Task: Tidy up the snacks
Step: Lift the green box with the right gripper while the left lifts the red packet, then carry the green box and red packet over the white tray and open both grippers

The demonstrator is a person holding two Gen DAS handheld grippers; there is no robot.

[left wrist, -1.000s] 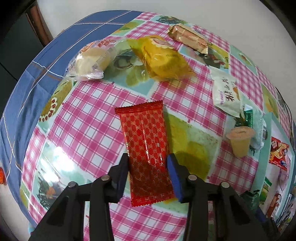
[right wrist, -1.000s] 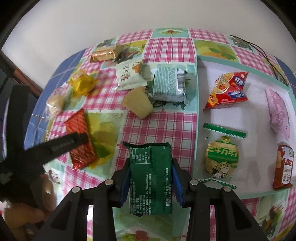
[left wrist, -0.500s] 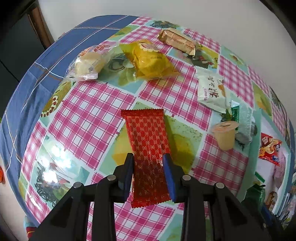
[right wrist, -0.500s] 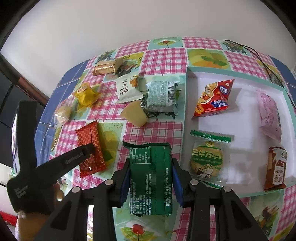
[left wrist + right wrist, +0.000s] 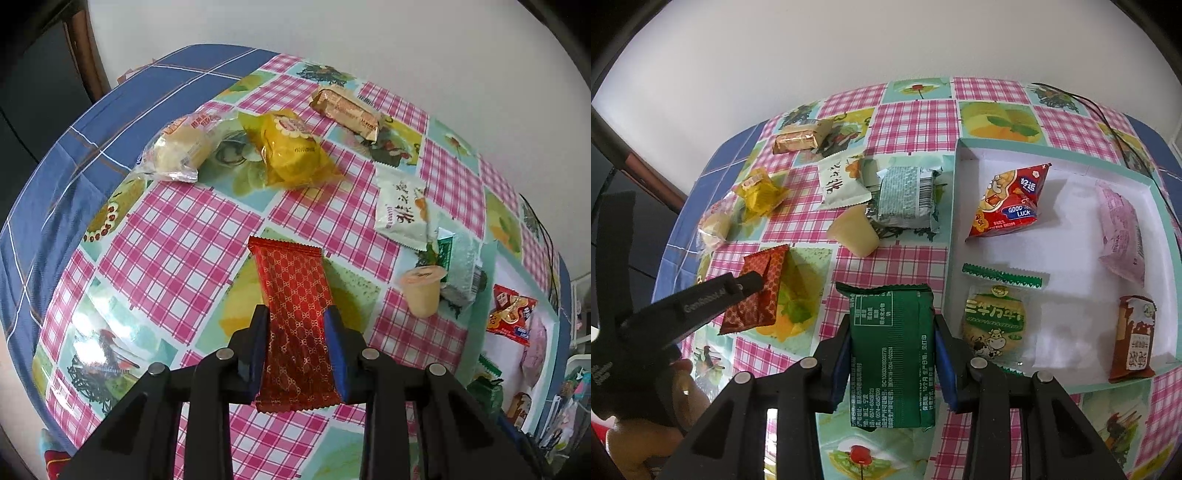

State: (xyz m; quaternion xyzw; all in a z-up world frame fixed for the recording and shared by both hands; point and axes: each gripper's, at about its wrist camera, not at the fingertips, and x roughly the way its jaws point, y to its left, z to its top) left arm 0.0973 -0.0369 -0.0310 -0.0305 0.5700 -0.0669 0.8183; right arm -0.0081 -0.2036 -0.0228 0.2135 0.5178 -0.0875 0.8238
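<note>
**Both grippers loaded**

Here, left gripper clamped on red packet, lifted over desk. Right gripper clamped on green packet, with white tray at 2 o'clock. Jelly cup at 12 o'clock beyond green packet.

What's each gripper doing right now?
Left gripper: closed on the red packet.
Right gripper: closed on the green packet.
</note>
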